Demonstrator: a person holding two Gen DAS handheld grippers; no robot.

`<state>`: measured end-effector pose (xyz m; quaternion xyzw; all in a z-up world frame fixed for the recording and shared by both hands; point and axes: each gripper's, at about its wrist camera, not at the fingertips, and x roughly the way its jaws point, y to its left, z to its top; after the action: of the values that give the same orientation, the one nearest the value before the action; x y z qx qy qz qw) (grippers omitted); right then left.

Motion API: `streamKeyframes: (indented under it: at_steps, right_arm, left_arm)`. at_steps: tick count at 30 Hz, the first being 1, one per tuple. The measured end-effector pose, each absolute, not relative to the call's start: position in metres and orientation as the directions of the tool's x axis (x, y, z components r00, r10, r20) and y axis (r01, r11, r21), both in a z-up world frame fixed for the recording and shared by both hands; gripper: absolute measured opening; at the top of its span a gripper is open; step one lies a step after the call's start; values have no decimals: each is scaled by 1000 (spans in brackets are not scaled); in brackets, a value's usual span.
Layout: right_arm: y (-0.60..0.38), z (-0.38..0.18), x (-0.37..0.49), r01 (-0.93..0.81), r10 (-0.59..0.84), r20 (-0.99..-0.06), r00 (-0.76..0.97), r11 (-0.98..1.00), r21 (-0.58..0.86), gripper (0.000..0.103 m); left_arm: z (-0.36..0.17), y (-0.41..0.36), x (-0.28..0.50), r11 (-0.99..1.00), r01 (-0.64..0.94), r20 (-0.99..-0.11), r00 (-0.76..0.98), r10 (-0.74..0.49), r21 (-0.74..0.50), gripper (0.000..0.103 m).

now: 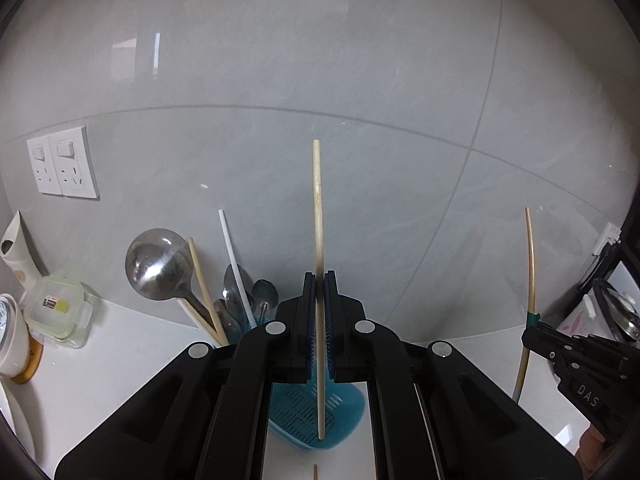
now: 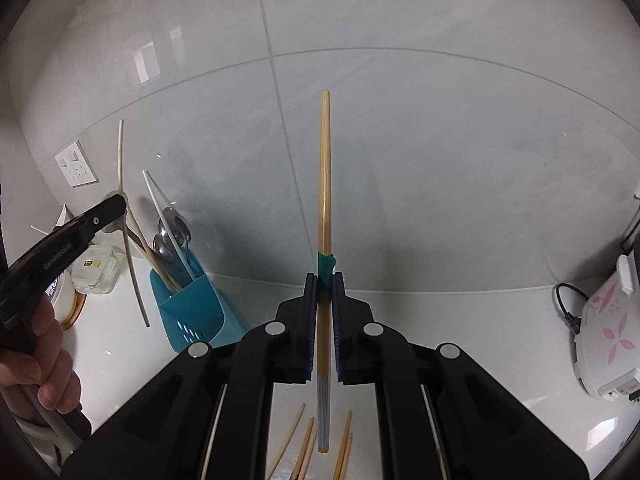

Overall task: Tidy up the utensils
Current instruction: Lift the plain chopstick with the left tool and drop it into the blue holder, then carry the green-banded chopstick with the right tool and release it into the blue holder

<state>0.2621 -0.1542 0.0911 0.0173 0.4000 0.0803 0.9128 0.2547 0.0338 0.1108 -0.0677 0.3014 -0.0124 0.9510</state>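
**Stock check: one chopstick in each gripper, holder on the counter**

Item 1: my left gripper [image 1: 319,280]; jaws closed tight on a pale chopstick [image 1: 317,208], which stands nearly upright between the pads; its lower end hangs over the blue utensil holder [image 1: 344,420] directly below; from the right wrist view the same gripper [image 2: 120,204] shows at the left edge, with the person's hand [image 2: 36,364] wrapped round its handle.

Item 2: my right gripper [image 2: 325,280]; jaws clamped on a darker chopstick [image 2: 325,168] just below a band of green tape [image 2: 326,266]; the stick points up against the tiled wall [image 2: 440,160]; its grey ribbed tip hangs beneath the jaws.

Item 3: the blue utensil holder [image 2: 192,304]; sits on the white counter [image 2: 460,320] near the wall; already contains a steel ladle [image 1: 154,266], several spoons [image 1: 264,294], a white chopstick [image 1: 234,256] and wooden chopsticks [image 1: 204,284], all leaning out to the left.

Item 4: loose chopsticks [image 2: 308,448] lying on the counter below my right gripper; I count several, ends cut off by the frame.

Item 5, surroundings: a lidded clear food box [image 1: 60,312] left of the holder; double wall socket [image 1: 62,162] above it; a white rice cooker with pink flowers [image 2: 608,340] at far right, its black cord trailing on the counter.
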Motion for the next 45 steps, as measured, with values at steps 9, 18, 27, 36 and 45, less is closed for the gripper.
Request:
streamKeyframes:
  at_steps: [9, 18, 27, 36, 45]
  right_arm:
    - [-145, 72, 280, -146, 174, -750, 638, 984, 104, 7]
    - [-137, 66, 289, -165, 188, -760, 622, 981, 107, 7]
    - [-126, 79, 297, -194, 231, -732, 641, 971, 137, 7]
    - [-97, 93, 304, -258, 287, -706, 648, 954, 152, 7]
    - [-61, 100, 313, -325, 343, -688, 640, 932, 163, 7]
  left_arm:
    - [79, 34, 274, 992, -35, -631, 774, -50, -121, 4]
    - [65, 46, 279, 988, -79, -677, 735, -34, -135, 41]
    - [78, 61, 255, 990, -123, -699, 714, 40, -69, 82]
    - [76, 94, 239, 982, -178, -718, 692, 80, -62, 95]
    - [73, 122, 233, 974, -219, -736, 668, 110, -54, 97]
